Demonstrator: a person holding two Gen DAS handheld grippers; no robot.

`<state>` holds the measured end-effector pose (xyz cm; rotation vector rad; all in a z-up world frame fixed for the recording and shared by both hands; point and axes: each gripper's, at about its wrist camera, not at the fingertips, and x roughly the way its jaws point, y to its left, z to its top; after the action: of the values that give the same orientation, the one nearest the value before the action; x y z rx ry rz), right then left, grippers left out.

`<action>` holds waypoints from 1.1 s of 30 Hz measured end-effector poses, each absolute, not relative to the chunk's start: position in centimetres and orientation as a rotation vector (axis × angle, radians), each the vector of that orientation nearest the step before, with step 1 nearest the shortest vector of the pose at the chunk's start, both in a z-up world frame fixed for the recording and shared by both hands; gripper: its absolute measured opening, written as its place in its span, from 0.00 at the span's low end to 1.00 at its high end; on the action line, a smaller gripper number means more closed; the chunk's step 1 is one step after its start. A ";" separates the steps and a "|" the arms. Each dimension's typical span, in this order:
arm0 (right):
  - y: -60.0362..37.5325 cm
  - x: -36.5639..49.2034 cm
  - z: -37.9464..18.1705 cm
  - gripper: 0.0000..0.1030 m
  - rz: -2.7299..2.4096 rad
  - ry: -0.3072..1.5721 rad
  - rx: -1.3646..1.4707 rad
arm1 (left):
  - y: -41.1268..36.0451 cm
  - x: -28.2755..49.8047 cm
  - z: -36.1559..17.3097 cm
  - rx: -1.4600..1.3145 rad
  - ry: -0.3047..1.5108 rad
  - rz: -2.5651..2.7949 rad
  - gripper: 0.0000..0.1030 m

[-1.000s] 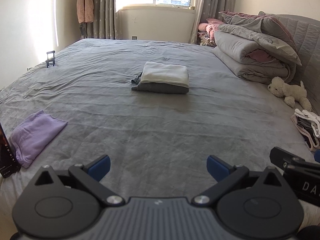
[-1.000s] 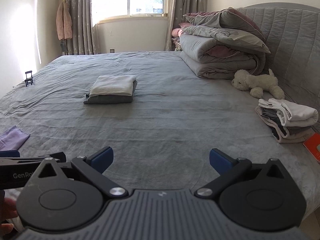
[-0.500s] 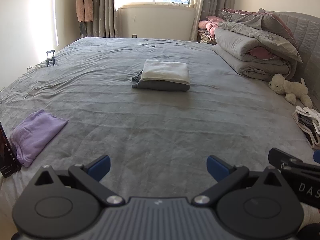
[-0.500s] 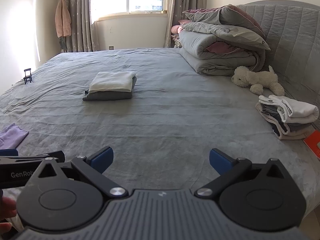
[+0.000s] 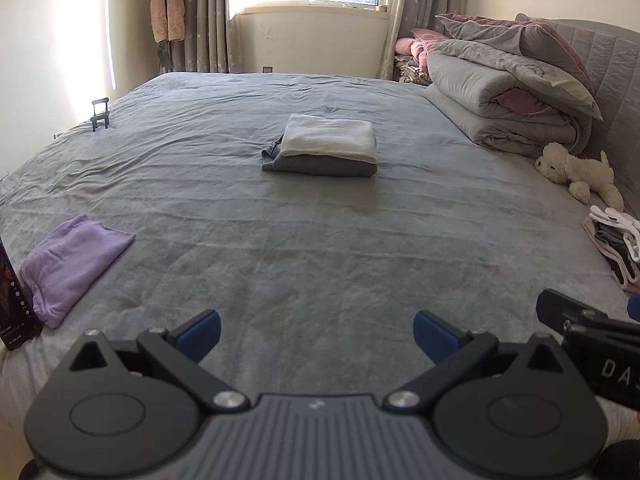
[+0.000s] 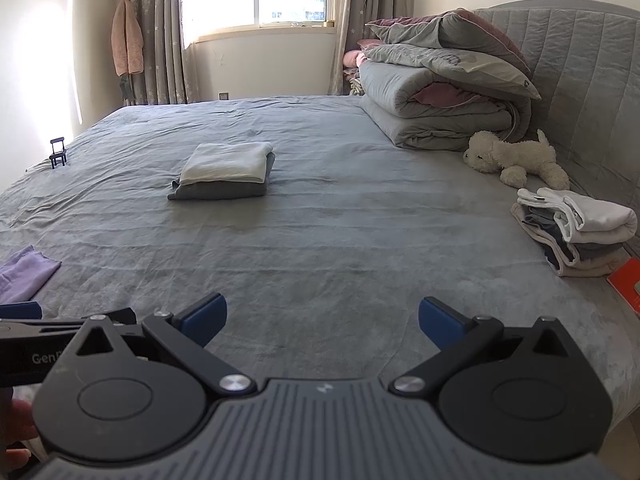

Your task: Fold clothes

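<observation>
A folded white garment lies on a folded grey one as a small stack (image 5: pixel 326 146) (image 6: pixel 224 172) in the middle of the grey bed. A folded purple cloth (image 5: pixel 70 258) (image 6: pixel 24 274) rests near the bed's left front edge. A pile of white, grey and pink clothes (image 6: pixel 576 236) (image 5: pixel 616 244) sits at the right edge. My left gripper (image 5: pixel 316 334) is open and empty above the front of the bed. My right gripper (image 6: pixel 322 320) is open and empty too, beside it on the right.
Rolled grey and pink duvets and pillows (image 6: pixel 444 92) are piled against the quilted headboard (image 6: pixel 592 80). A white plush dog (image 6: pixel 516 158) lies beside them. A small black stand (image 5: pixel 100 114) is at the far left. A dark box (image 5: pixel 12 304) stands by the purple cloth; an orange item (image 6: pixel 626 280) lies at the right edge.
Both views shift slightly, as if the grippers tilted or drew back a little. Both stay open and the clothes have not moved.
</observation>
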<state>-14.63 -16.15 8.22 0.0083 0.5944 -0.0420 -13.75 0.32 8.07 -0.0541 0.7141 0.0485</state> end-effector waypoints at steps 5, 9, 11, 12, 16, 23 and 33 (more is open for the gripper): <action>-15.9 -14.8 8.1 1.00 -0.048 0.596 0.002 | 0.3 -13.9 7.8 -0.055 0.718 0.047 1.00; -15.8 -14.8 8.0 1.00 -0.049 0.597 0.000 | 0.3 -13.7 7.7 -0.056 0.723 0.049 1.00; -15.8 -14.8 8.0 1.00 -0.050 0.598 0.000 | 0.4 -13.7 7.6 -0.055 0.722 0.049 1.00; -15.8 -14.8 8.0 1.00 -0.049 0.598 -0.001 | 0.4 -13.7 7.6 -0.054 0.721 0.049 1.00; -15.7 -14.7 7.8 1.00 -0.047 0.594 0.001 | 0.5 -13.6 7.3 -0.052 0.717 0.049 1.00; -15.3 -13.6 6.8 1.00 -0.045 0.574 0.004 | 0.6 -12.2 6.1 -0.049 0.711 0.063 1.00; -14.9 -9.5 3.7 1.00 -0.055 0.544 -0.010 | 0.8 -7.7 2.4 -0.037 0.687 0.065 1.00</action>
<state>-9.55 -14.90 3.72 -0.0096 0.5439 -0.0553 -7.75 0.78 2.43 -0.0368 0.6866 0.0654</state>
